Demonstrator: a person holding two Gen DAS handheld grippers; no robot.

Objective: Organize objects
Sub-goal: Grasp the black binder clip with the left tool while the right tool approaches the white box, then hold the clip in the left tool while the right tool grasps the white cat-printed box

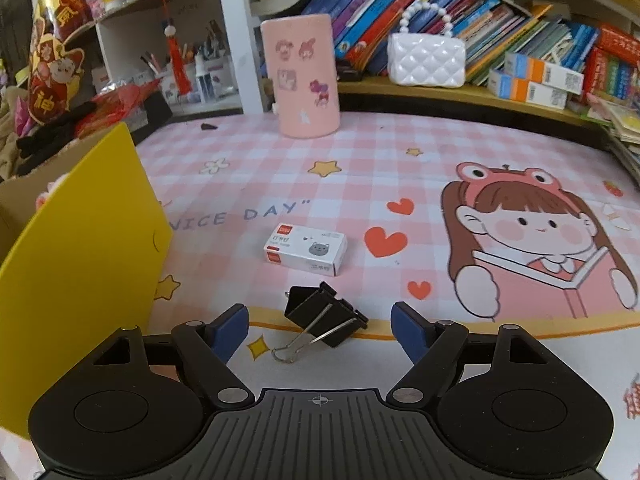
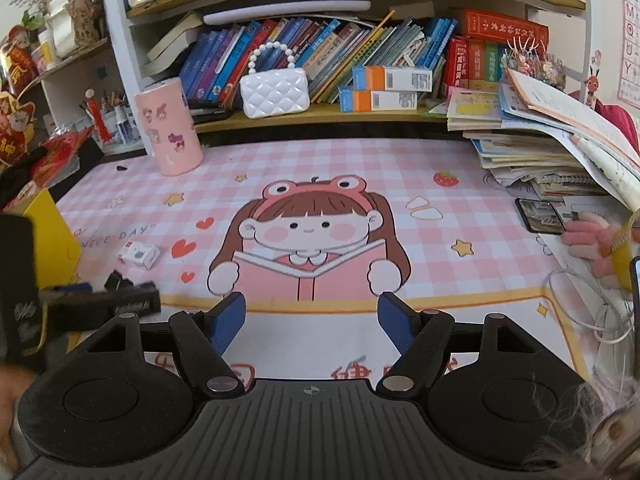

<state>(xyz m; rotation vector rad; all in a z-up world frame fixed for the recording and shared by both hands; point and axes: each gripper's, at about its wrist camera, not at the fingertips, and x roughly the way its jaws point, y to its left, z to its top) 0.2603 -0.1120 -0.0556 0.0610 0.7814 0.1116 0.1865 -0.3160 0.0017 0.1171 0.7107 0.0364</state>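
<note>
In the left wrist view, the left hand-held gripper (image 1: 320,330) is seen with its blue-padded fingers (image 1: 230,332) spread wide apart and nothing held between them. A black binder clip (image 1: 322,316) is found between the spread fingers at lower centre of the frame, lying on the pink checked desk mat (image 1: 400,152) that covers the bench; its wire handles are pointed toward the camera, and neither finger is touched by it. Just above the clip, a small white staple box (image 1: 305,249) is laid flat on the mat, apart from the clip. A yellow board (image 1: 76,280) is stood upright along the left edge of the frame. A pink cylindrical holder with stickers (image 1: 302,76) is placed upright at the mat's far edge, upper centre, and a white quilted handbag (image 1: 426,58) is set on the shelf to its right. In the right wrist view, the right hand-held gripper (image 2: 312,316) is likewise held wide open and empty, over the mat's cartoon girl print. The left gripper is seen blurred at the left edge of this frame, near the staple box (image 2: 139,255) and binder clip (image 2: 116,280). A stack of books and papers (image 2: 532,148) is piled at the right of the frame.
</note>
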